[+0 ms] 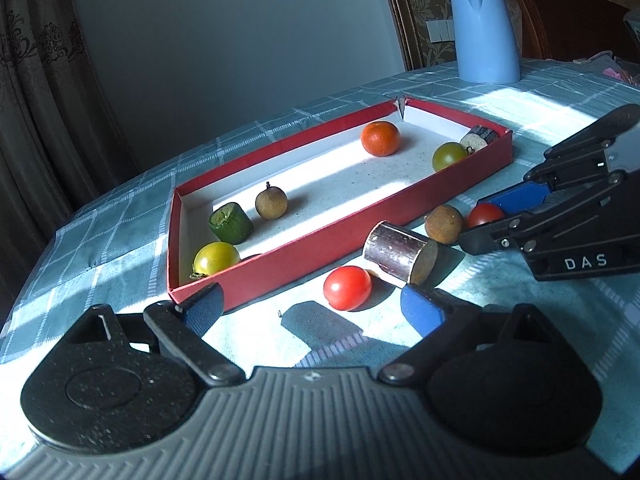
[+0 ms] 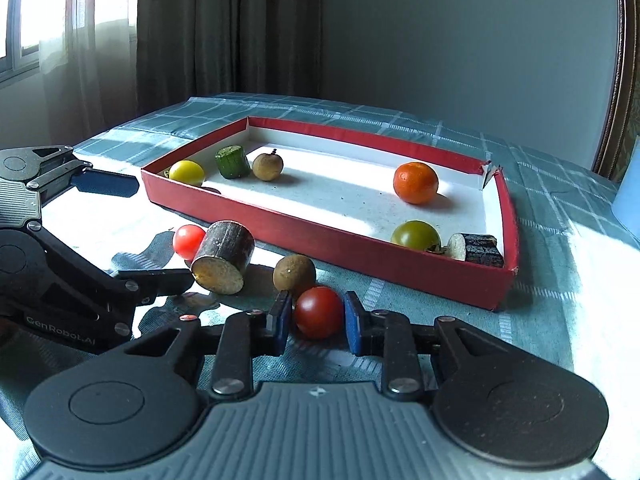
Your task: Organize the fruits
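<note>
Blue-padded fingers of the right gripper sit closest to its camera, closed on a small, round, dark red cherry tomato that rests on the desk, which is covered with a pale blue checked cloth. One pad presses each side of the tomato.

Just beyond it, touching or nearly so, lies a brown, rough-skinned round longan. To the left lies a short brown cylinder with a pale cut end, on its side, and behind that a second, brighter red cherry tomato.

Farther off is a shallow rectangular red cardboard tray with a white floor. It holds a yellow tomato, a green cut cylinder and another longan at its left end. An orange mandarin, a green tomato and a dark bark-covered cylinder lie at its right end.

The left gripper hangs low at the near left, its fingers spread wide and empty, with the bright tomato just ahead of them.

To do this step well, the grip should probably stay gentle, since a tomato's skin bruises or splits. Lifting straight up before moving would avoid nudging the longan beside it. The tomato must then clear the tray's near wall before being set down, perhaps near the other tomatoes.
</note>
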`<state>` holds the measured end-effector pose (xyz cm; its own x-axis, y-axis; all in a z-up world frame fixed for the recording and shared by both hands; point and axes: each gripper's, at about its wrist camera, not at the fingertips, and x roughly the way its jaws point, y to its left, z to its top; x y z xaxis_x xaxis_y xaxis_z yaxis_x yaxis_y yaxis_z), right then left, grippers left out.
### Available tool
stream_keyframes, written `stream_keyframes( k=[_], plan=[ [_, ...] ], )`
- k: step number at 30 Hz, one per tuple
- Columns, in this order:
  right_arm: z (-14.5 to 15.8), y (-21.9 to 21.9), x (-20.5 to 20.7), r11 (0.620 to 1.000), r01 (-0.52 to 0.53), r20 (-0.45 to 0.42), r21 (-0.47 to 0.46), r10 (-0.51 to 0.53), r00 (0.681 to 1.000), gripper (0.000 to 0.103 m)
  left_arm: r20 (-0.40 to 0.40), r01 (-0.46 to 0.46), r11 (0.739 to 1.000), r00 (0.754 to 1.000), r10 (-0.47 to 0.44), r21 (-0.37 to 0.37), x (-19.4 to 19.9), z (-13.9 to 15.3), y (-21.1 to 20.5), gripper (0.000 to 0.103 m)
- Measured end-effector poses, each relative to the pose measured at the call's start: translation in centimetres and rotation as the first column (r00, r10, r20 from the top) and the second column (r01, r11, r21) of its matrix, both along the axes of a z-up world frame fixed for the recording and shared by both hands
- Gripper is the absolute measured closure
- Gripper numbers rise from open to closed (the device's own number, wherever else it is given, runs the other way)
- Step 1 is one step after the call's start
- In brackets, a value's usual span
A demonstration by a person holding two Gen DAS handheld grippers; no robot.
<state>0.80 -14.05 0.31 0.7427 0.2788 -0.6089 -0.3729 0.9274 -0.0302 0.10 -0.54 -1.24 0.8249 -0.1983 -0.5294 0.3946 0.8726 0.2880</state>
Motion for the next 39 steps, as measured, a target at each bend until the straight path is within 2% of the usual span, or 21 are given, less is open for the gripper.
stream_keyframes(
  k=[4, 9, 11, 15, 17, 19, 23, 27, 30, 34, 39],
  plan=[
    [0.0, 0.0, 0.0, 1.0, 0.0, -0.004, 0.003, 0.0, 1.0, 0.076, 0.005, 0.01, 0.999, 1.0, -0.01, 0.049, 1.1, -0.2, -0.8, 0.016],
    [0.0, 0.0, 0.0, 1.0, 0.0, -0.004, 0.003, 0.0, 1.0, 0.076, 0.05, 0.028, 0.994, 0.998, -0.033, 0.102, 1.6, -0.5, -1.8, 0.018],
    [0.0, 0.0, 0.0, 1.0, 0.0, -0.003, 0.002, 0.0, 1.0, 0.076, 0.055, 0.038, 0.994, 0.998, -0.043, 0.102, 1.5, -0.6, -1.7, 0.021],
    [0.0, 0.0, 0.0, 1.0, 0.0, -0.003, 0.003, 0.0, 1.0, 0.076, 0.065, 0.041, 0.994, 0.997, -0.047, 0.098, 0.8, -0.5, -1.6, 0.037],
    [0.0, 0.0, 0.0, 1.0, -0.001, -0.003, 0.002, 0.001, 1.0, 0.076, 0.083, 0.037, 0.993, 0.995, -0.047, 0.108, 0.6, -0.5, -1.8, 0.037],
    [0.0, 0.0, -0.1, 1.0, 0.0, -0.002, 0.0, 0.0, 1.0, 0.076, 0.084, 0.033, 0.993, 0.996, -0.042, 0.114, 0.5, -0.5, -1.9, 0.044],
    [0.0, 0.1, -0.1, 1.0, 0.0, -0.004, 0.003, 0.0, 1.0, 0.076, 0.086, 0.066, 0.994, 0.994, -0.074, 0.086, -0.5, -0.2, -1.6, 0.044],
    [0.0, 0.1, -0.1, 1.0, 0.001, -0.003, 0.001, -0.001, 1.0, 0.076, 0.039, 0.067, 0.993, 0.997, -0.071, 0.098, 0.1, -0.6, -1.9, 0.043],
    [0.0, 0.1, -0.1, 1.0, 0.0, -0.003, 0.002, 0.0, 1.0, 0.076, 0.028, 0.08, 0.994, 0.996, -0.082, 0.074, -0.3, -0.5, -1.7, 0.056],
    [0.0, 0.1, -0.1, 1.0, 0.001, -0.002, 0.0, -0.001, 1.0, 0.076, 0.008, 0.086, 0.995, 0.996, -0.087, 0.057, -0.1, -0.5, -1.6, 0.058],
    [0.0, 0.2, -0.1, 1.0, 0.001, -0.001, -0.004, -0.001, 1.0, 0.076, -0.094, 0.077, 0.993, 0.992, -0.085, -0.085, 1.3, 0.0, 0.1, 0.062]
  ],
)
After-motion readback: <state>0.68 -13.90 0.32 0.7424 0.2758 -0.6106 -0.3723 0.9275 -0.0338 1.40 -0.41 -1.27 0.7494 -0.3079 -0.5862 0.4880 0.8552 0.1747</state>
